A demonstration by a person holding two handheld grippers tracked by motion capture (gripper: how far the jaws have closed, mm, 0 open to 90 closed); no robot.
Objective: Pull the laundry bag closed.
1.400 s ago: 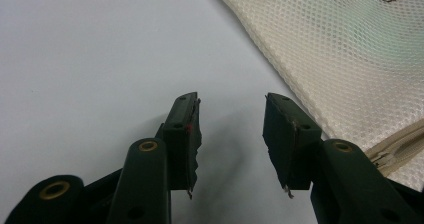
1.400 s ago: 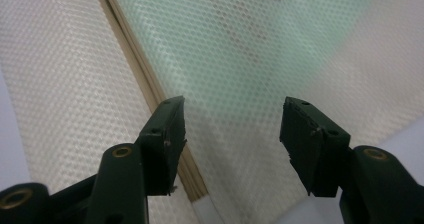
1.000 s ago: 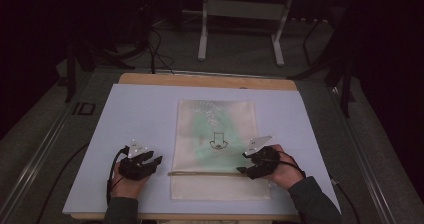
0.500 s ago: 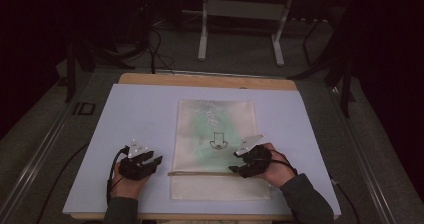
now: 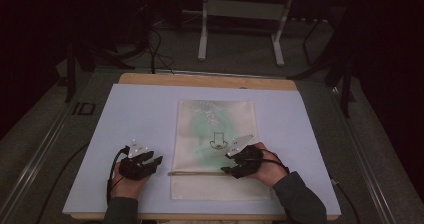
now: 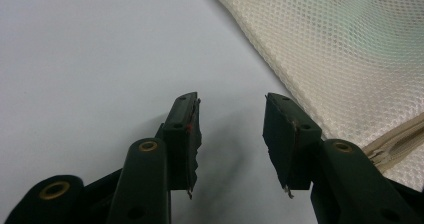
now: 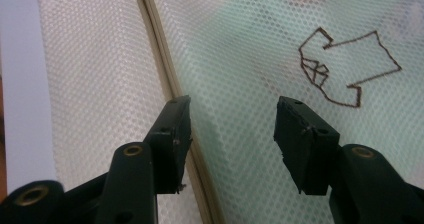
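Note:
A white mesh bag (image 5: 215, 134) lies flat on the pale mat, with something green showing through it and a brown stitched figure (image 7: 345, 66) on its face. A zipper (image 5: 195, 173) runs across its near part. My left gripper (image 5: 155, 162) rests on the mat just left of the bag, open, with bare mat between its jaws (image 6: 231, 129). My right gripper (image 5: 227, 171) hovers low over the bag by the zipper (image 7: 160, 59). Its jaws have just been closing but still stand apart (image 7: 232, 134), with only mesh beneath them and nothing pinched.
The mat (image 5: 140, 109) covers a wooden table whose far edge (image 5: 210, 80) shows. Beyond it stand metal frame legs (image 5: 202, 34) and cables on a dark floor. Bare mat lies on both sides of the bag.
My right gripper has slid left from the bag's right edge onto the bag, along the zipper. My left gripper has stayed where it was.

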